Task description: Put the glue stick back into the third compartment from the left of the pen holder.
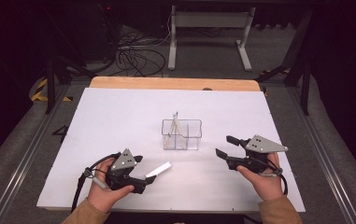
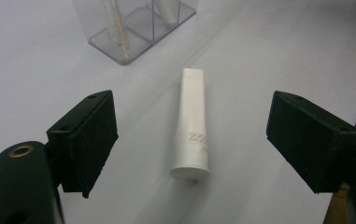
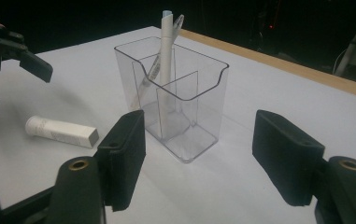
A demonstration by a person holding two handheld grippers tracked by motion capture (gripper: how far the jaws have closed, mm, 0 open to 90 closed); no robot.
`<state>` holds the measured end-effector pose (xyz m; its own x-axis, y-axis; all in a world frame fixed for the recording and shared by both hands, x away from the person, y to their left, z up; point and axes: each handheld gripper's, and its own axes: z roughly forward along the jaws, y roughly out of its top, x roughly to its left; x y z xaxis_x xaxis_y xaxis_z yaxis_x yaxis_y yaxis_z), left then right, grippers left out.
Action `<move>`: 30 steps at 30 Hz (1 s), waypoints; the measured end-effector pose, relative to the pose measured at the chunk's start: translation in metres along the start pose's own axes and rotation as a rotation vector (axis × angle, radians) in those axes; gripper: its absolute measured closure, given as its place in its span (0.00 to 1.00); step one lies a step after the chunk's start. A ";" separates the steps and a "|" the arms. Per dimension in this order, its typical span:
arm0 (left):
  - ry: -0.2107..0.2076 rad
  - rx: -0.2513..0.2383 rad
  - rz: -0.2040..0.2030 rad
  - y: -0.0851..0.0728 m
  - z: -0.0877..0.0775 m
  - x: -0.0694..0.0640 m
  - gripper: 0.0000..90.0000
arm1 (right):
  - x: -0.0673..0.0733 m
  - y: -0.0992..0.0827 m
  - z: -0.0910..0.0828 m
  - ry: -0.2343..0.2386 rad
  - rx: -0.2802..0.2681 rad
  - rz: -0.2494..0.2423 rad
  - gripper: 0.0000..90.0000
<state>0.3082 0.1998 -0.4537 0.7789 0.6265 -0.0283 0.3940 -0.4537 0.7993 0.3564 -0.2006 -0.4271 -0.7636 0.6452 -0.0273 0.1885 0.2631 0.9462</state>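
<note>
Black jaws of the left gripper [image 2: 192, 140] are spread wide astride the white tube [image 2: 193, 126], lying at frame centre on the bench [image 2: 283, 56], apparently for grasping. Wide too, the right gripper [image 3: 199, 154] is aimed at the clear organiser [image 3: 175, 100].

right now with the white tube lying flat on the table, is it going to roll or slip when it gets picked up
The white tube probably won't roll far: its round cap end could turn, but the far end looks flattened. It looks smooth, so it may slide on the white table if nudged. The left hand-held gripper is open astride it, pads clear.
</note>
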 end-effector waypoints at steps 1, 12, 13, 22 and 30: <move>-0.004 0.004 -0.007 -0.001 0.002 -0.001 0.20 | 0.000 0.000 0.000 0.000 0.001 0.000 0.40; 0.015 0.086 0.017 -0.009 0.016 -0.005 0.23 | 0.000 -0.001 0.001 0.001 0.002 0.000 0.40; 0.016 0.095 0.023 -0.010 0.018 -0.005 0.24 | 0.000 -0.001 0.001 0.001 0.003 0.000 0.40; 0.012 0.135 0.026 -0.016 0.021 -0.006 0.31 | 0.000 -0.001 0.000 0.001 0.003 0.000 0.40; 0.028 0.179 0.038 -0.021 0.023 -0.006 0.44 | 0.001 -0.001 0.001 0.005 0.004 -0.003 0.40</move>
<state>0.3064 0.1911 -0.4839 0.7816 0.6234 0.0187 0.4471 -0.5810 0.6801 0.3560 -0.1998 -0.4285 -0.7669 0.6411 -0.0286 0.1886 0.2678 0.9448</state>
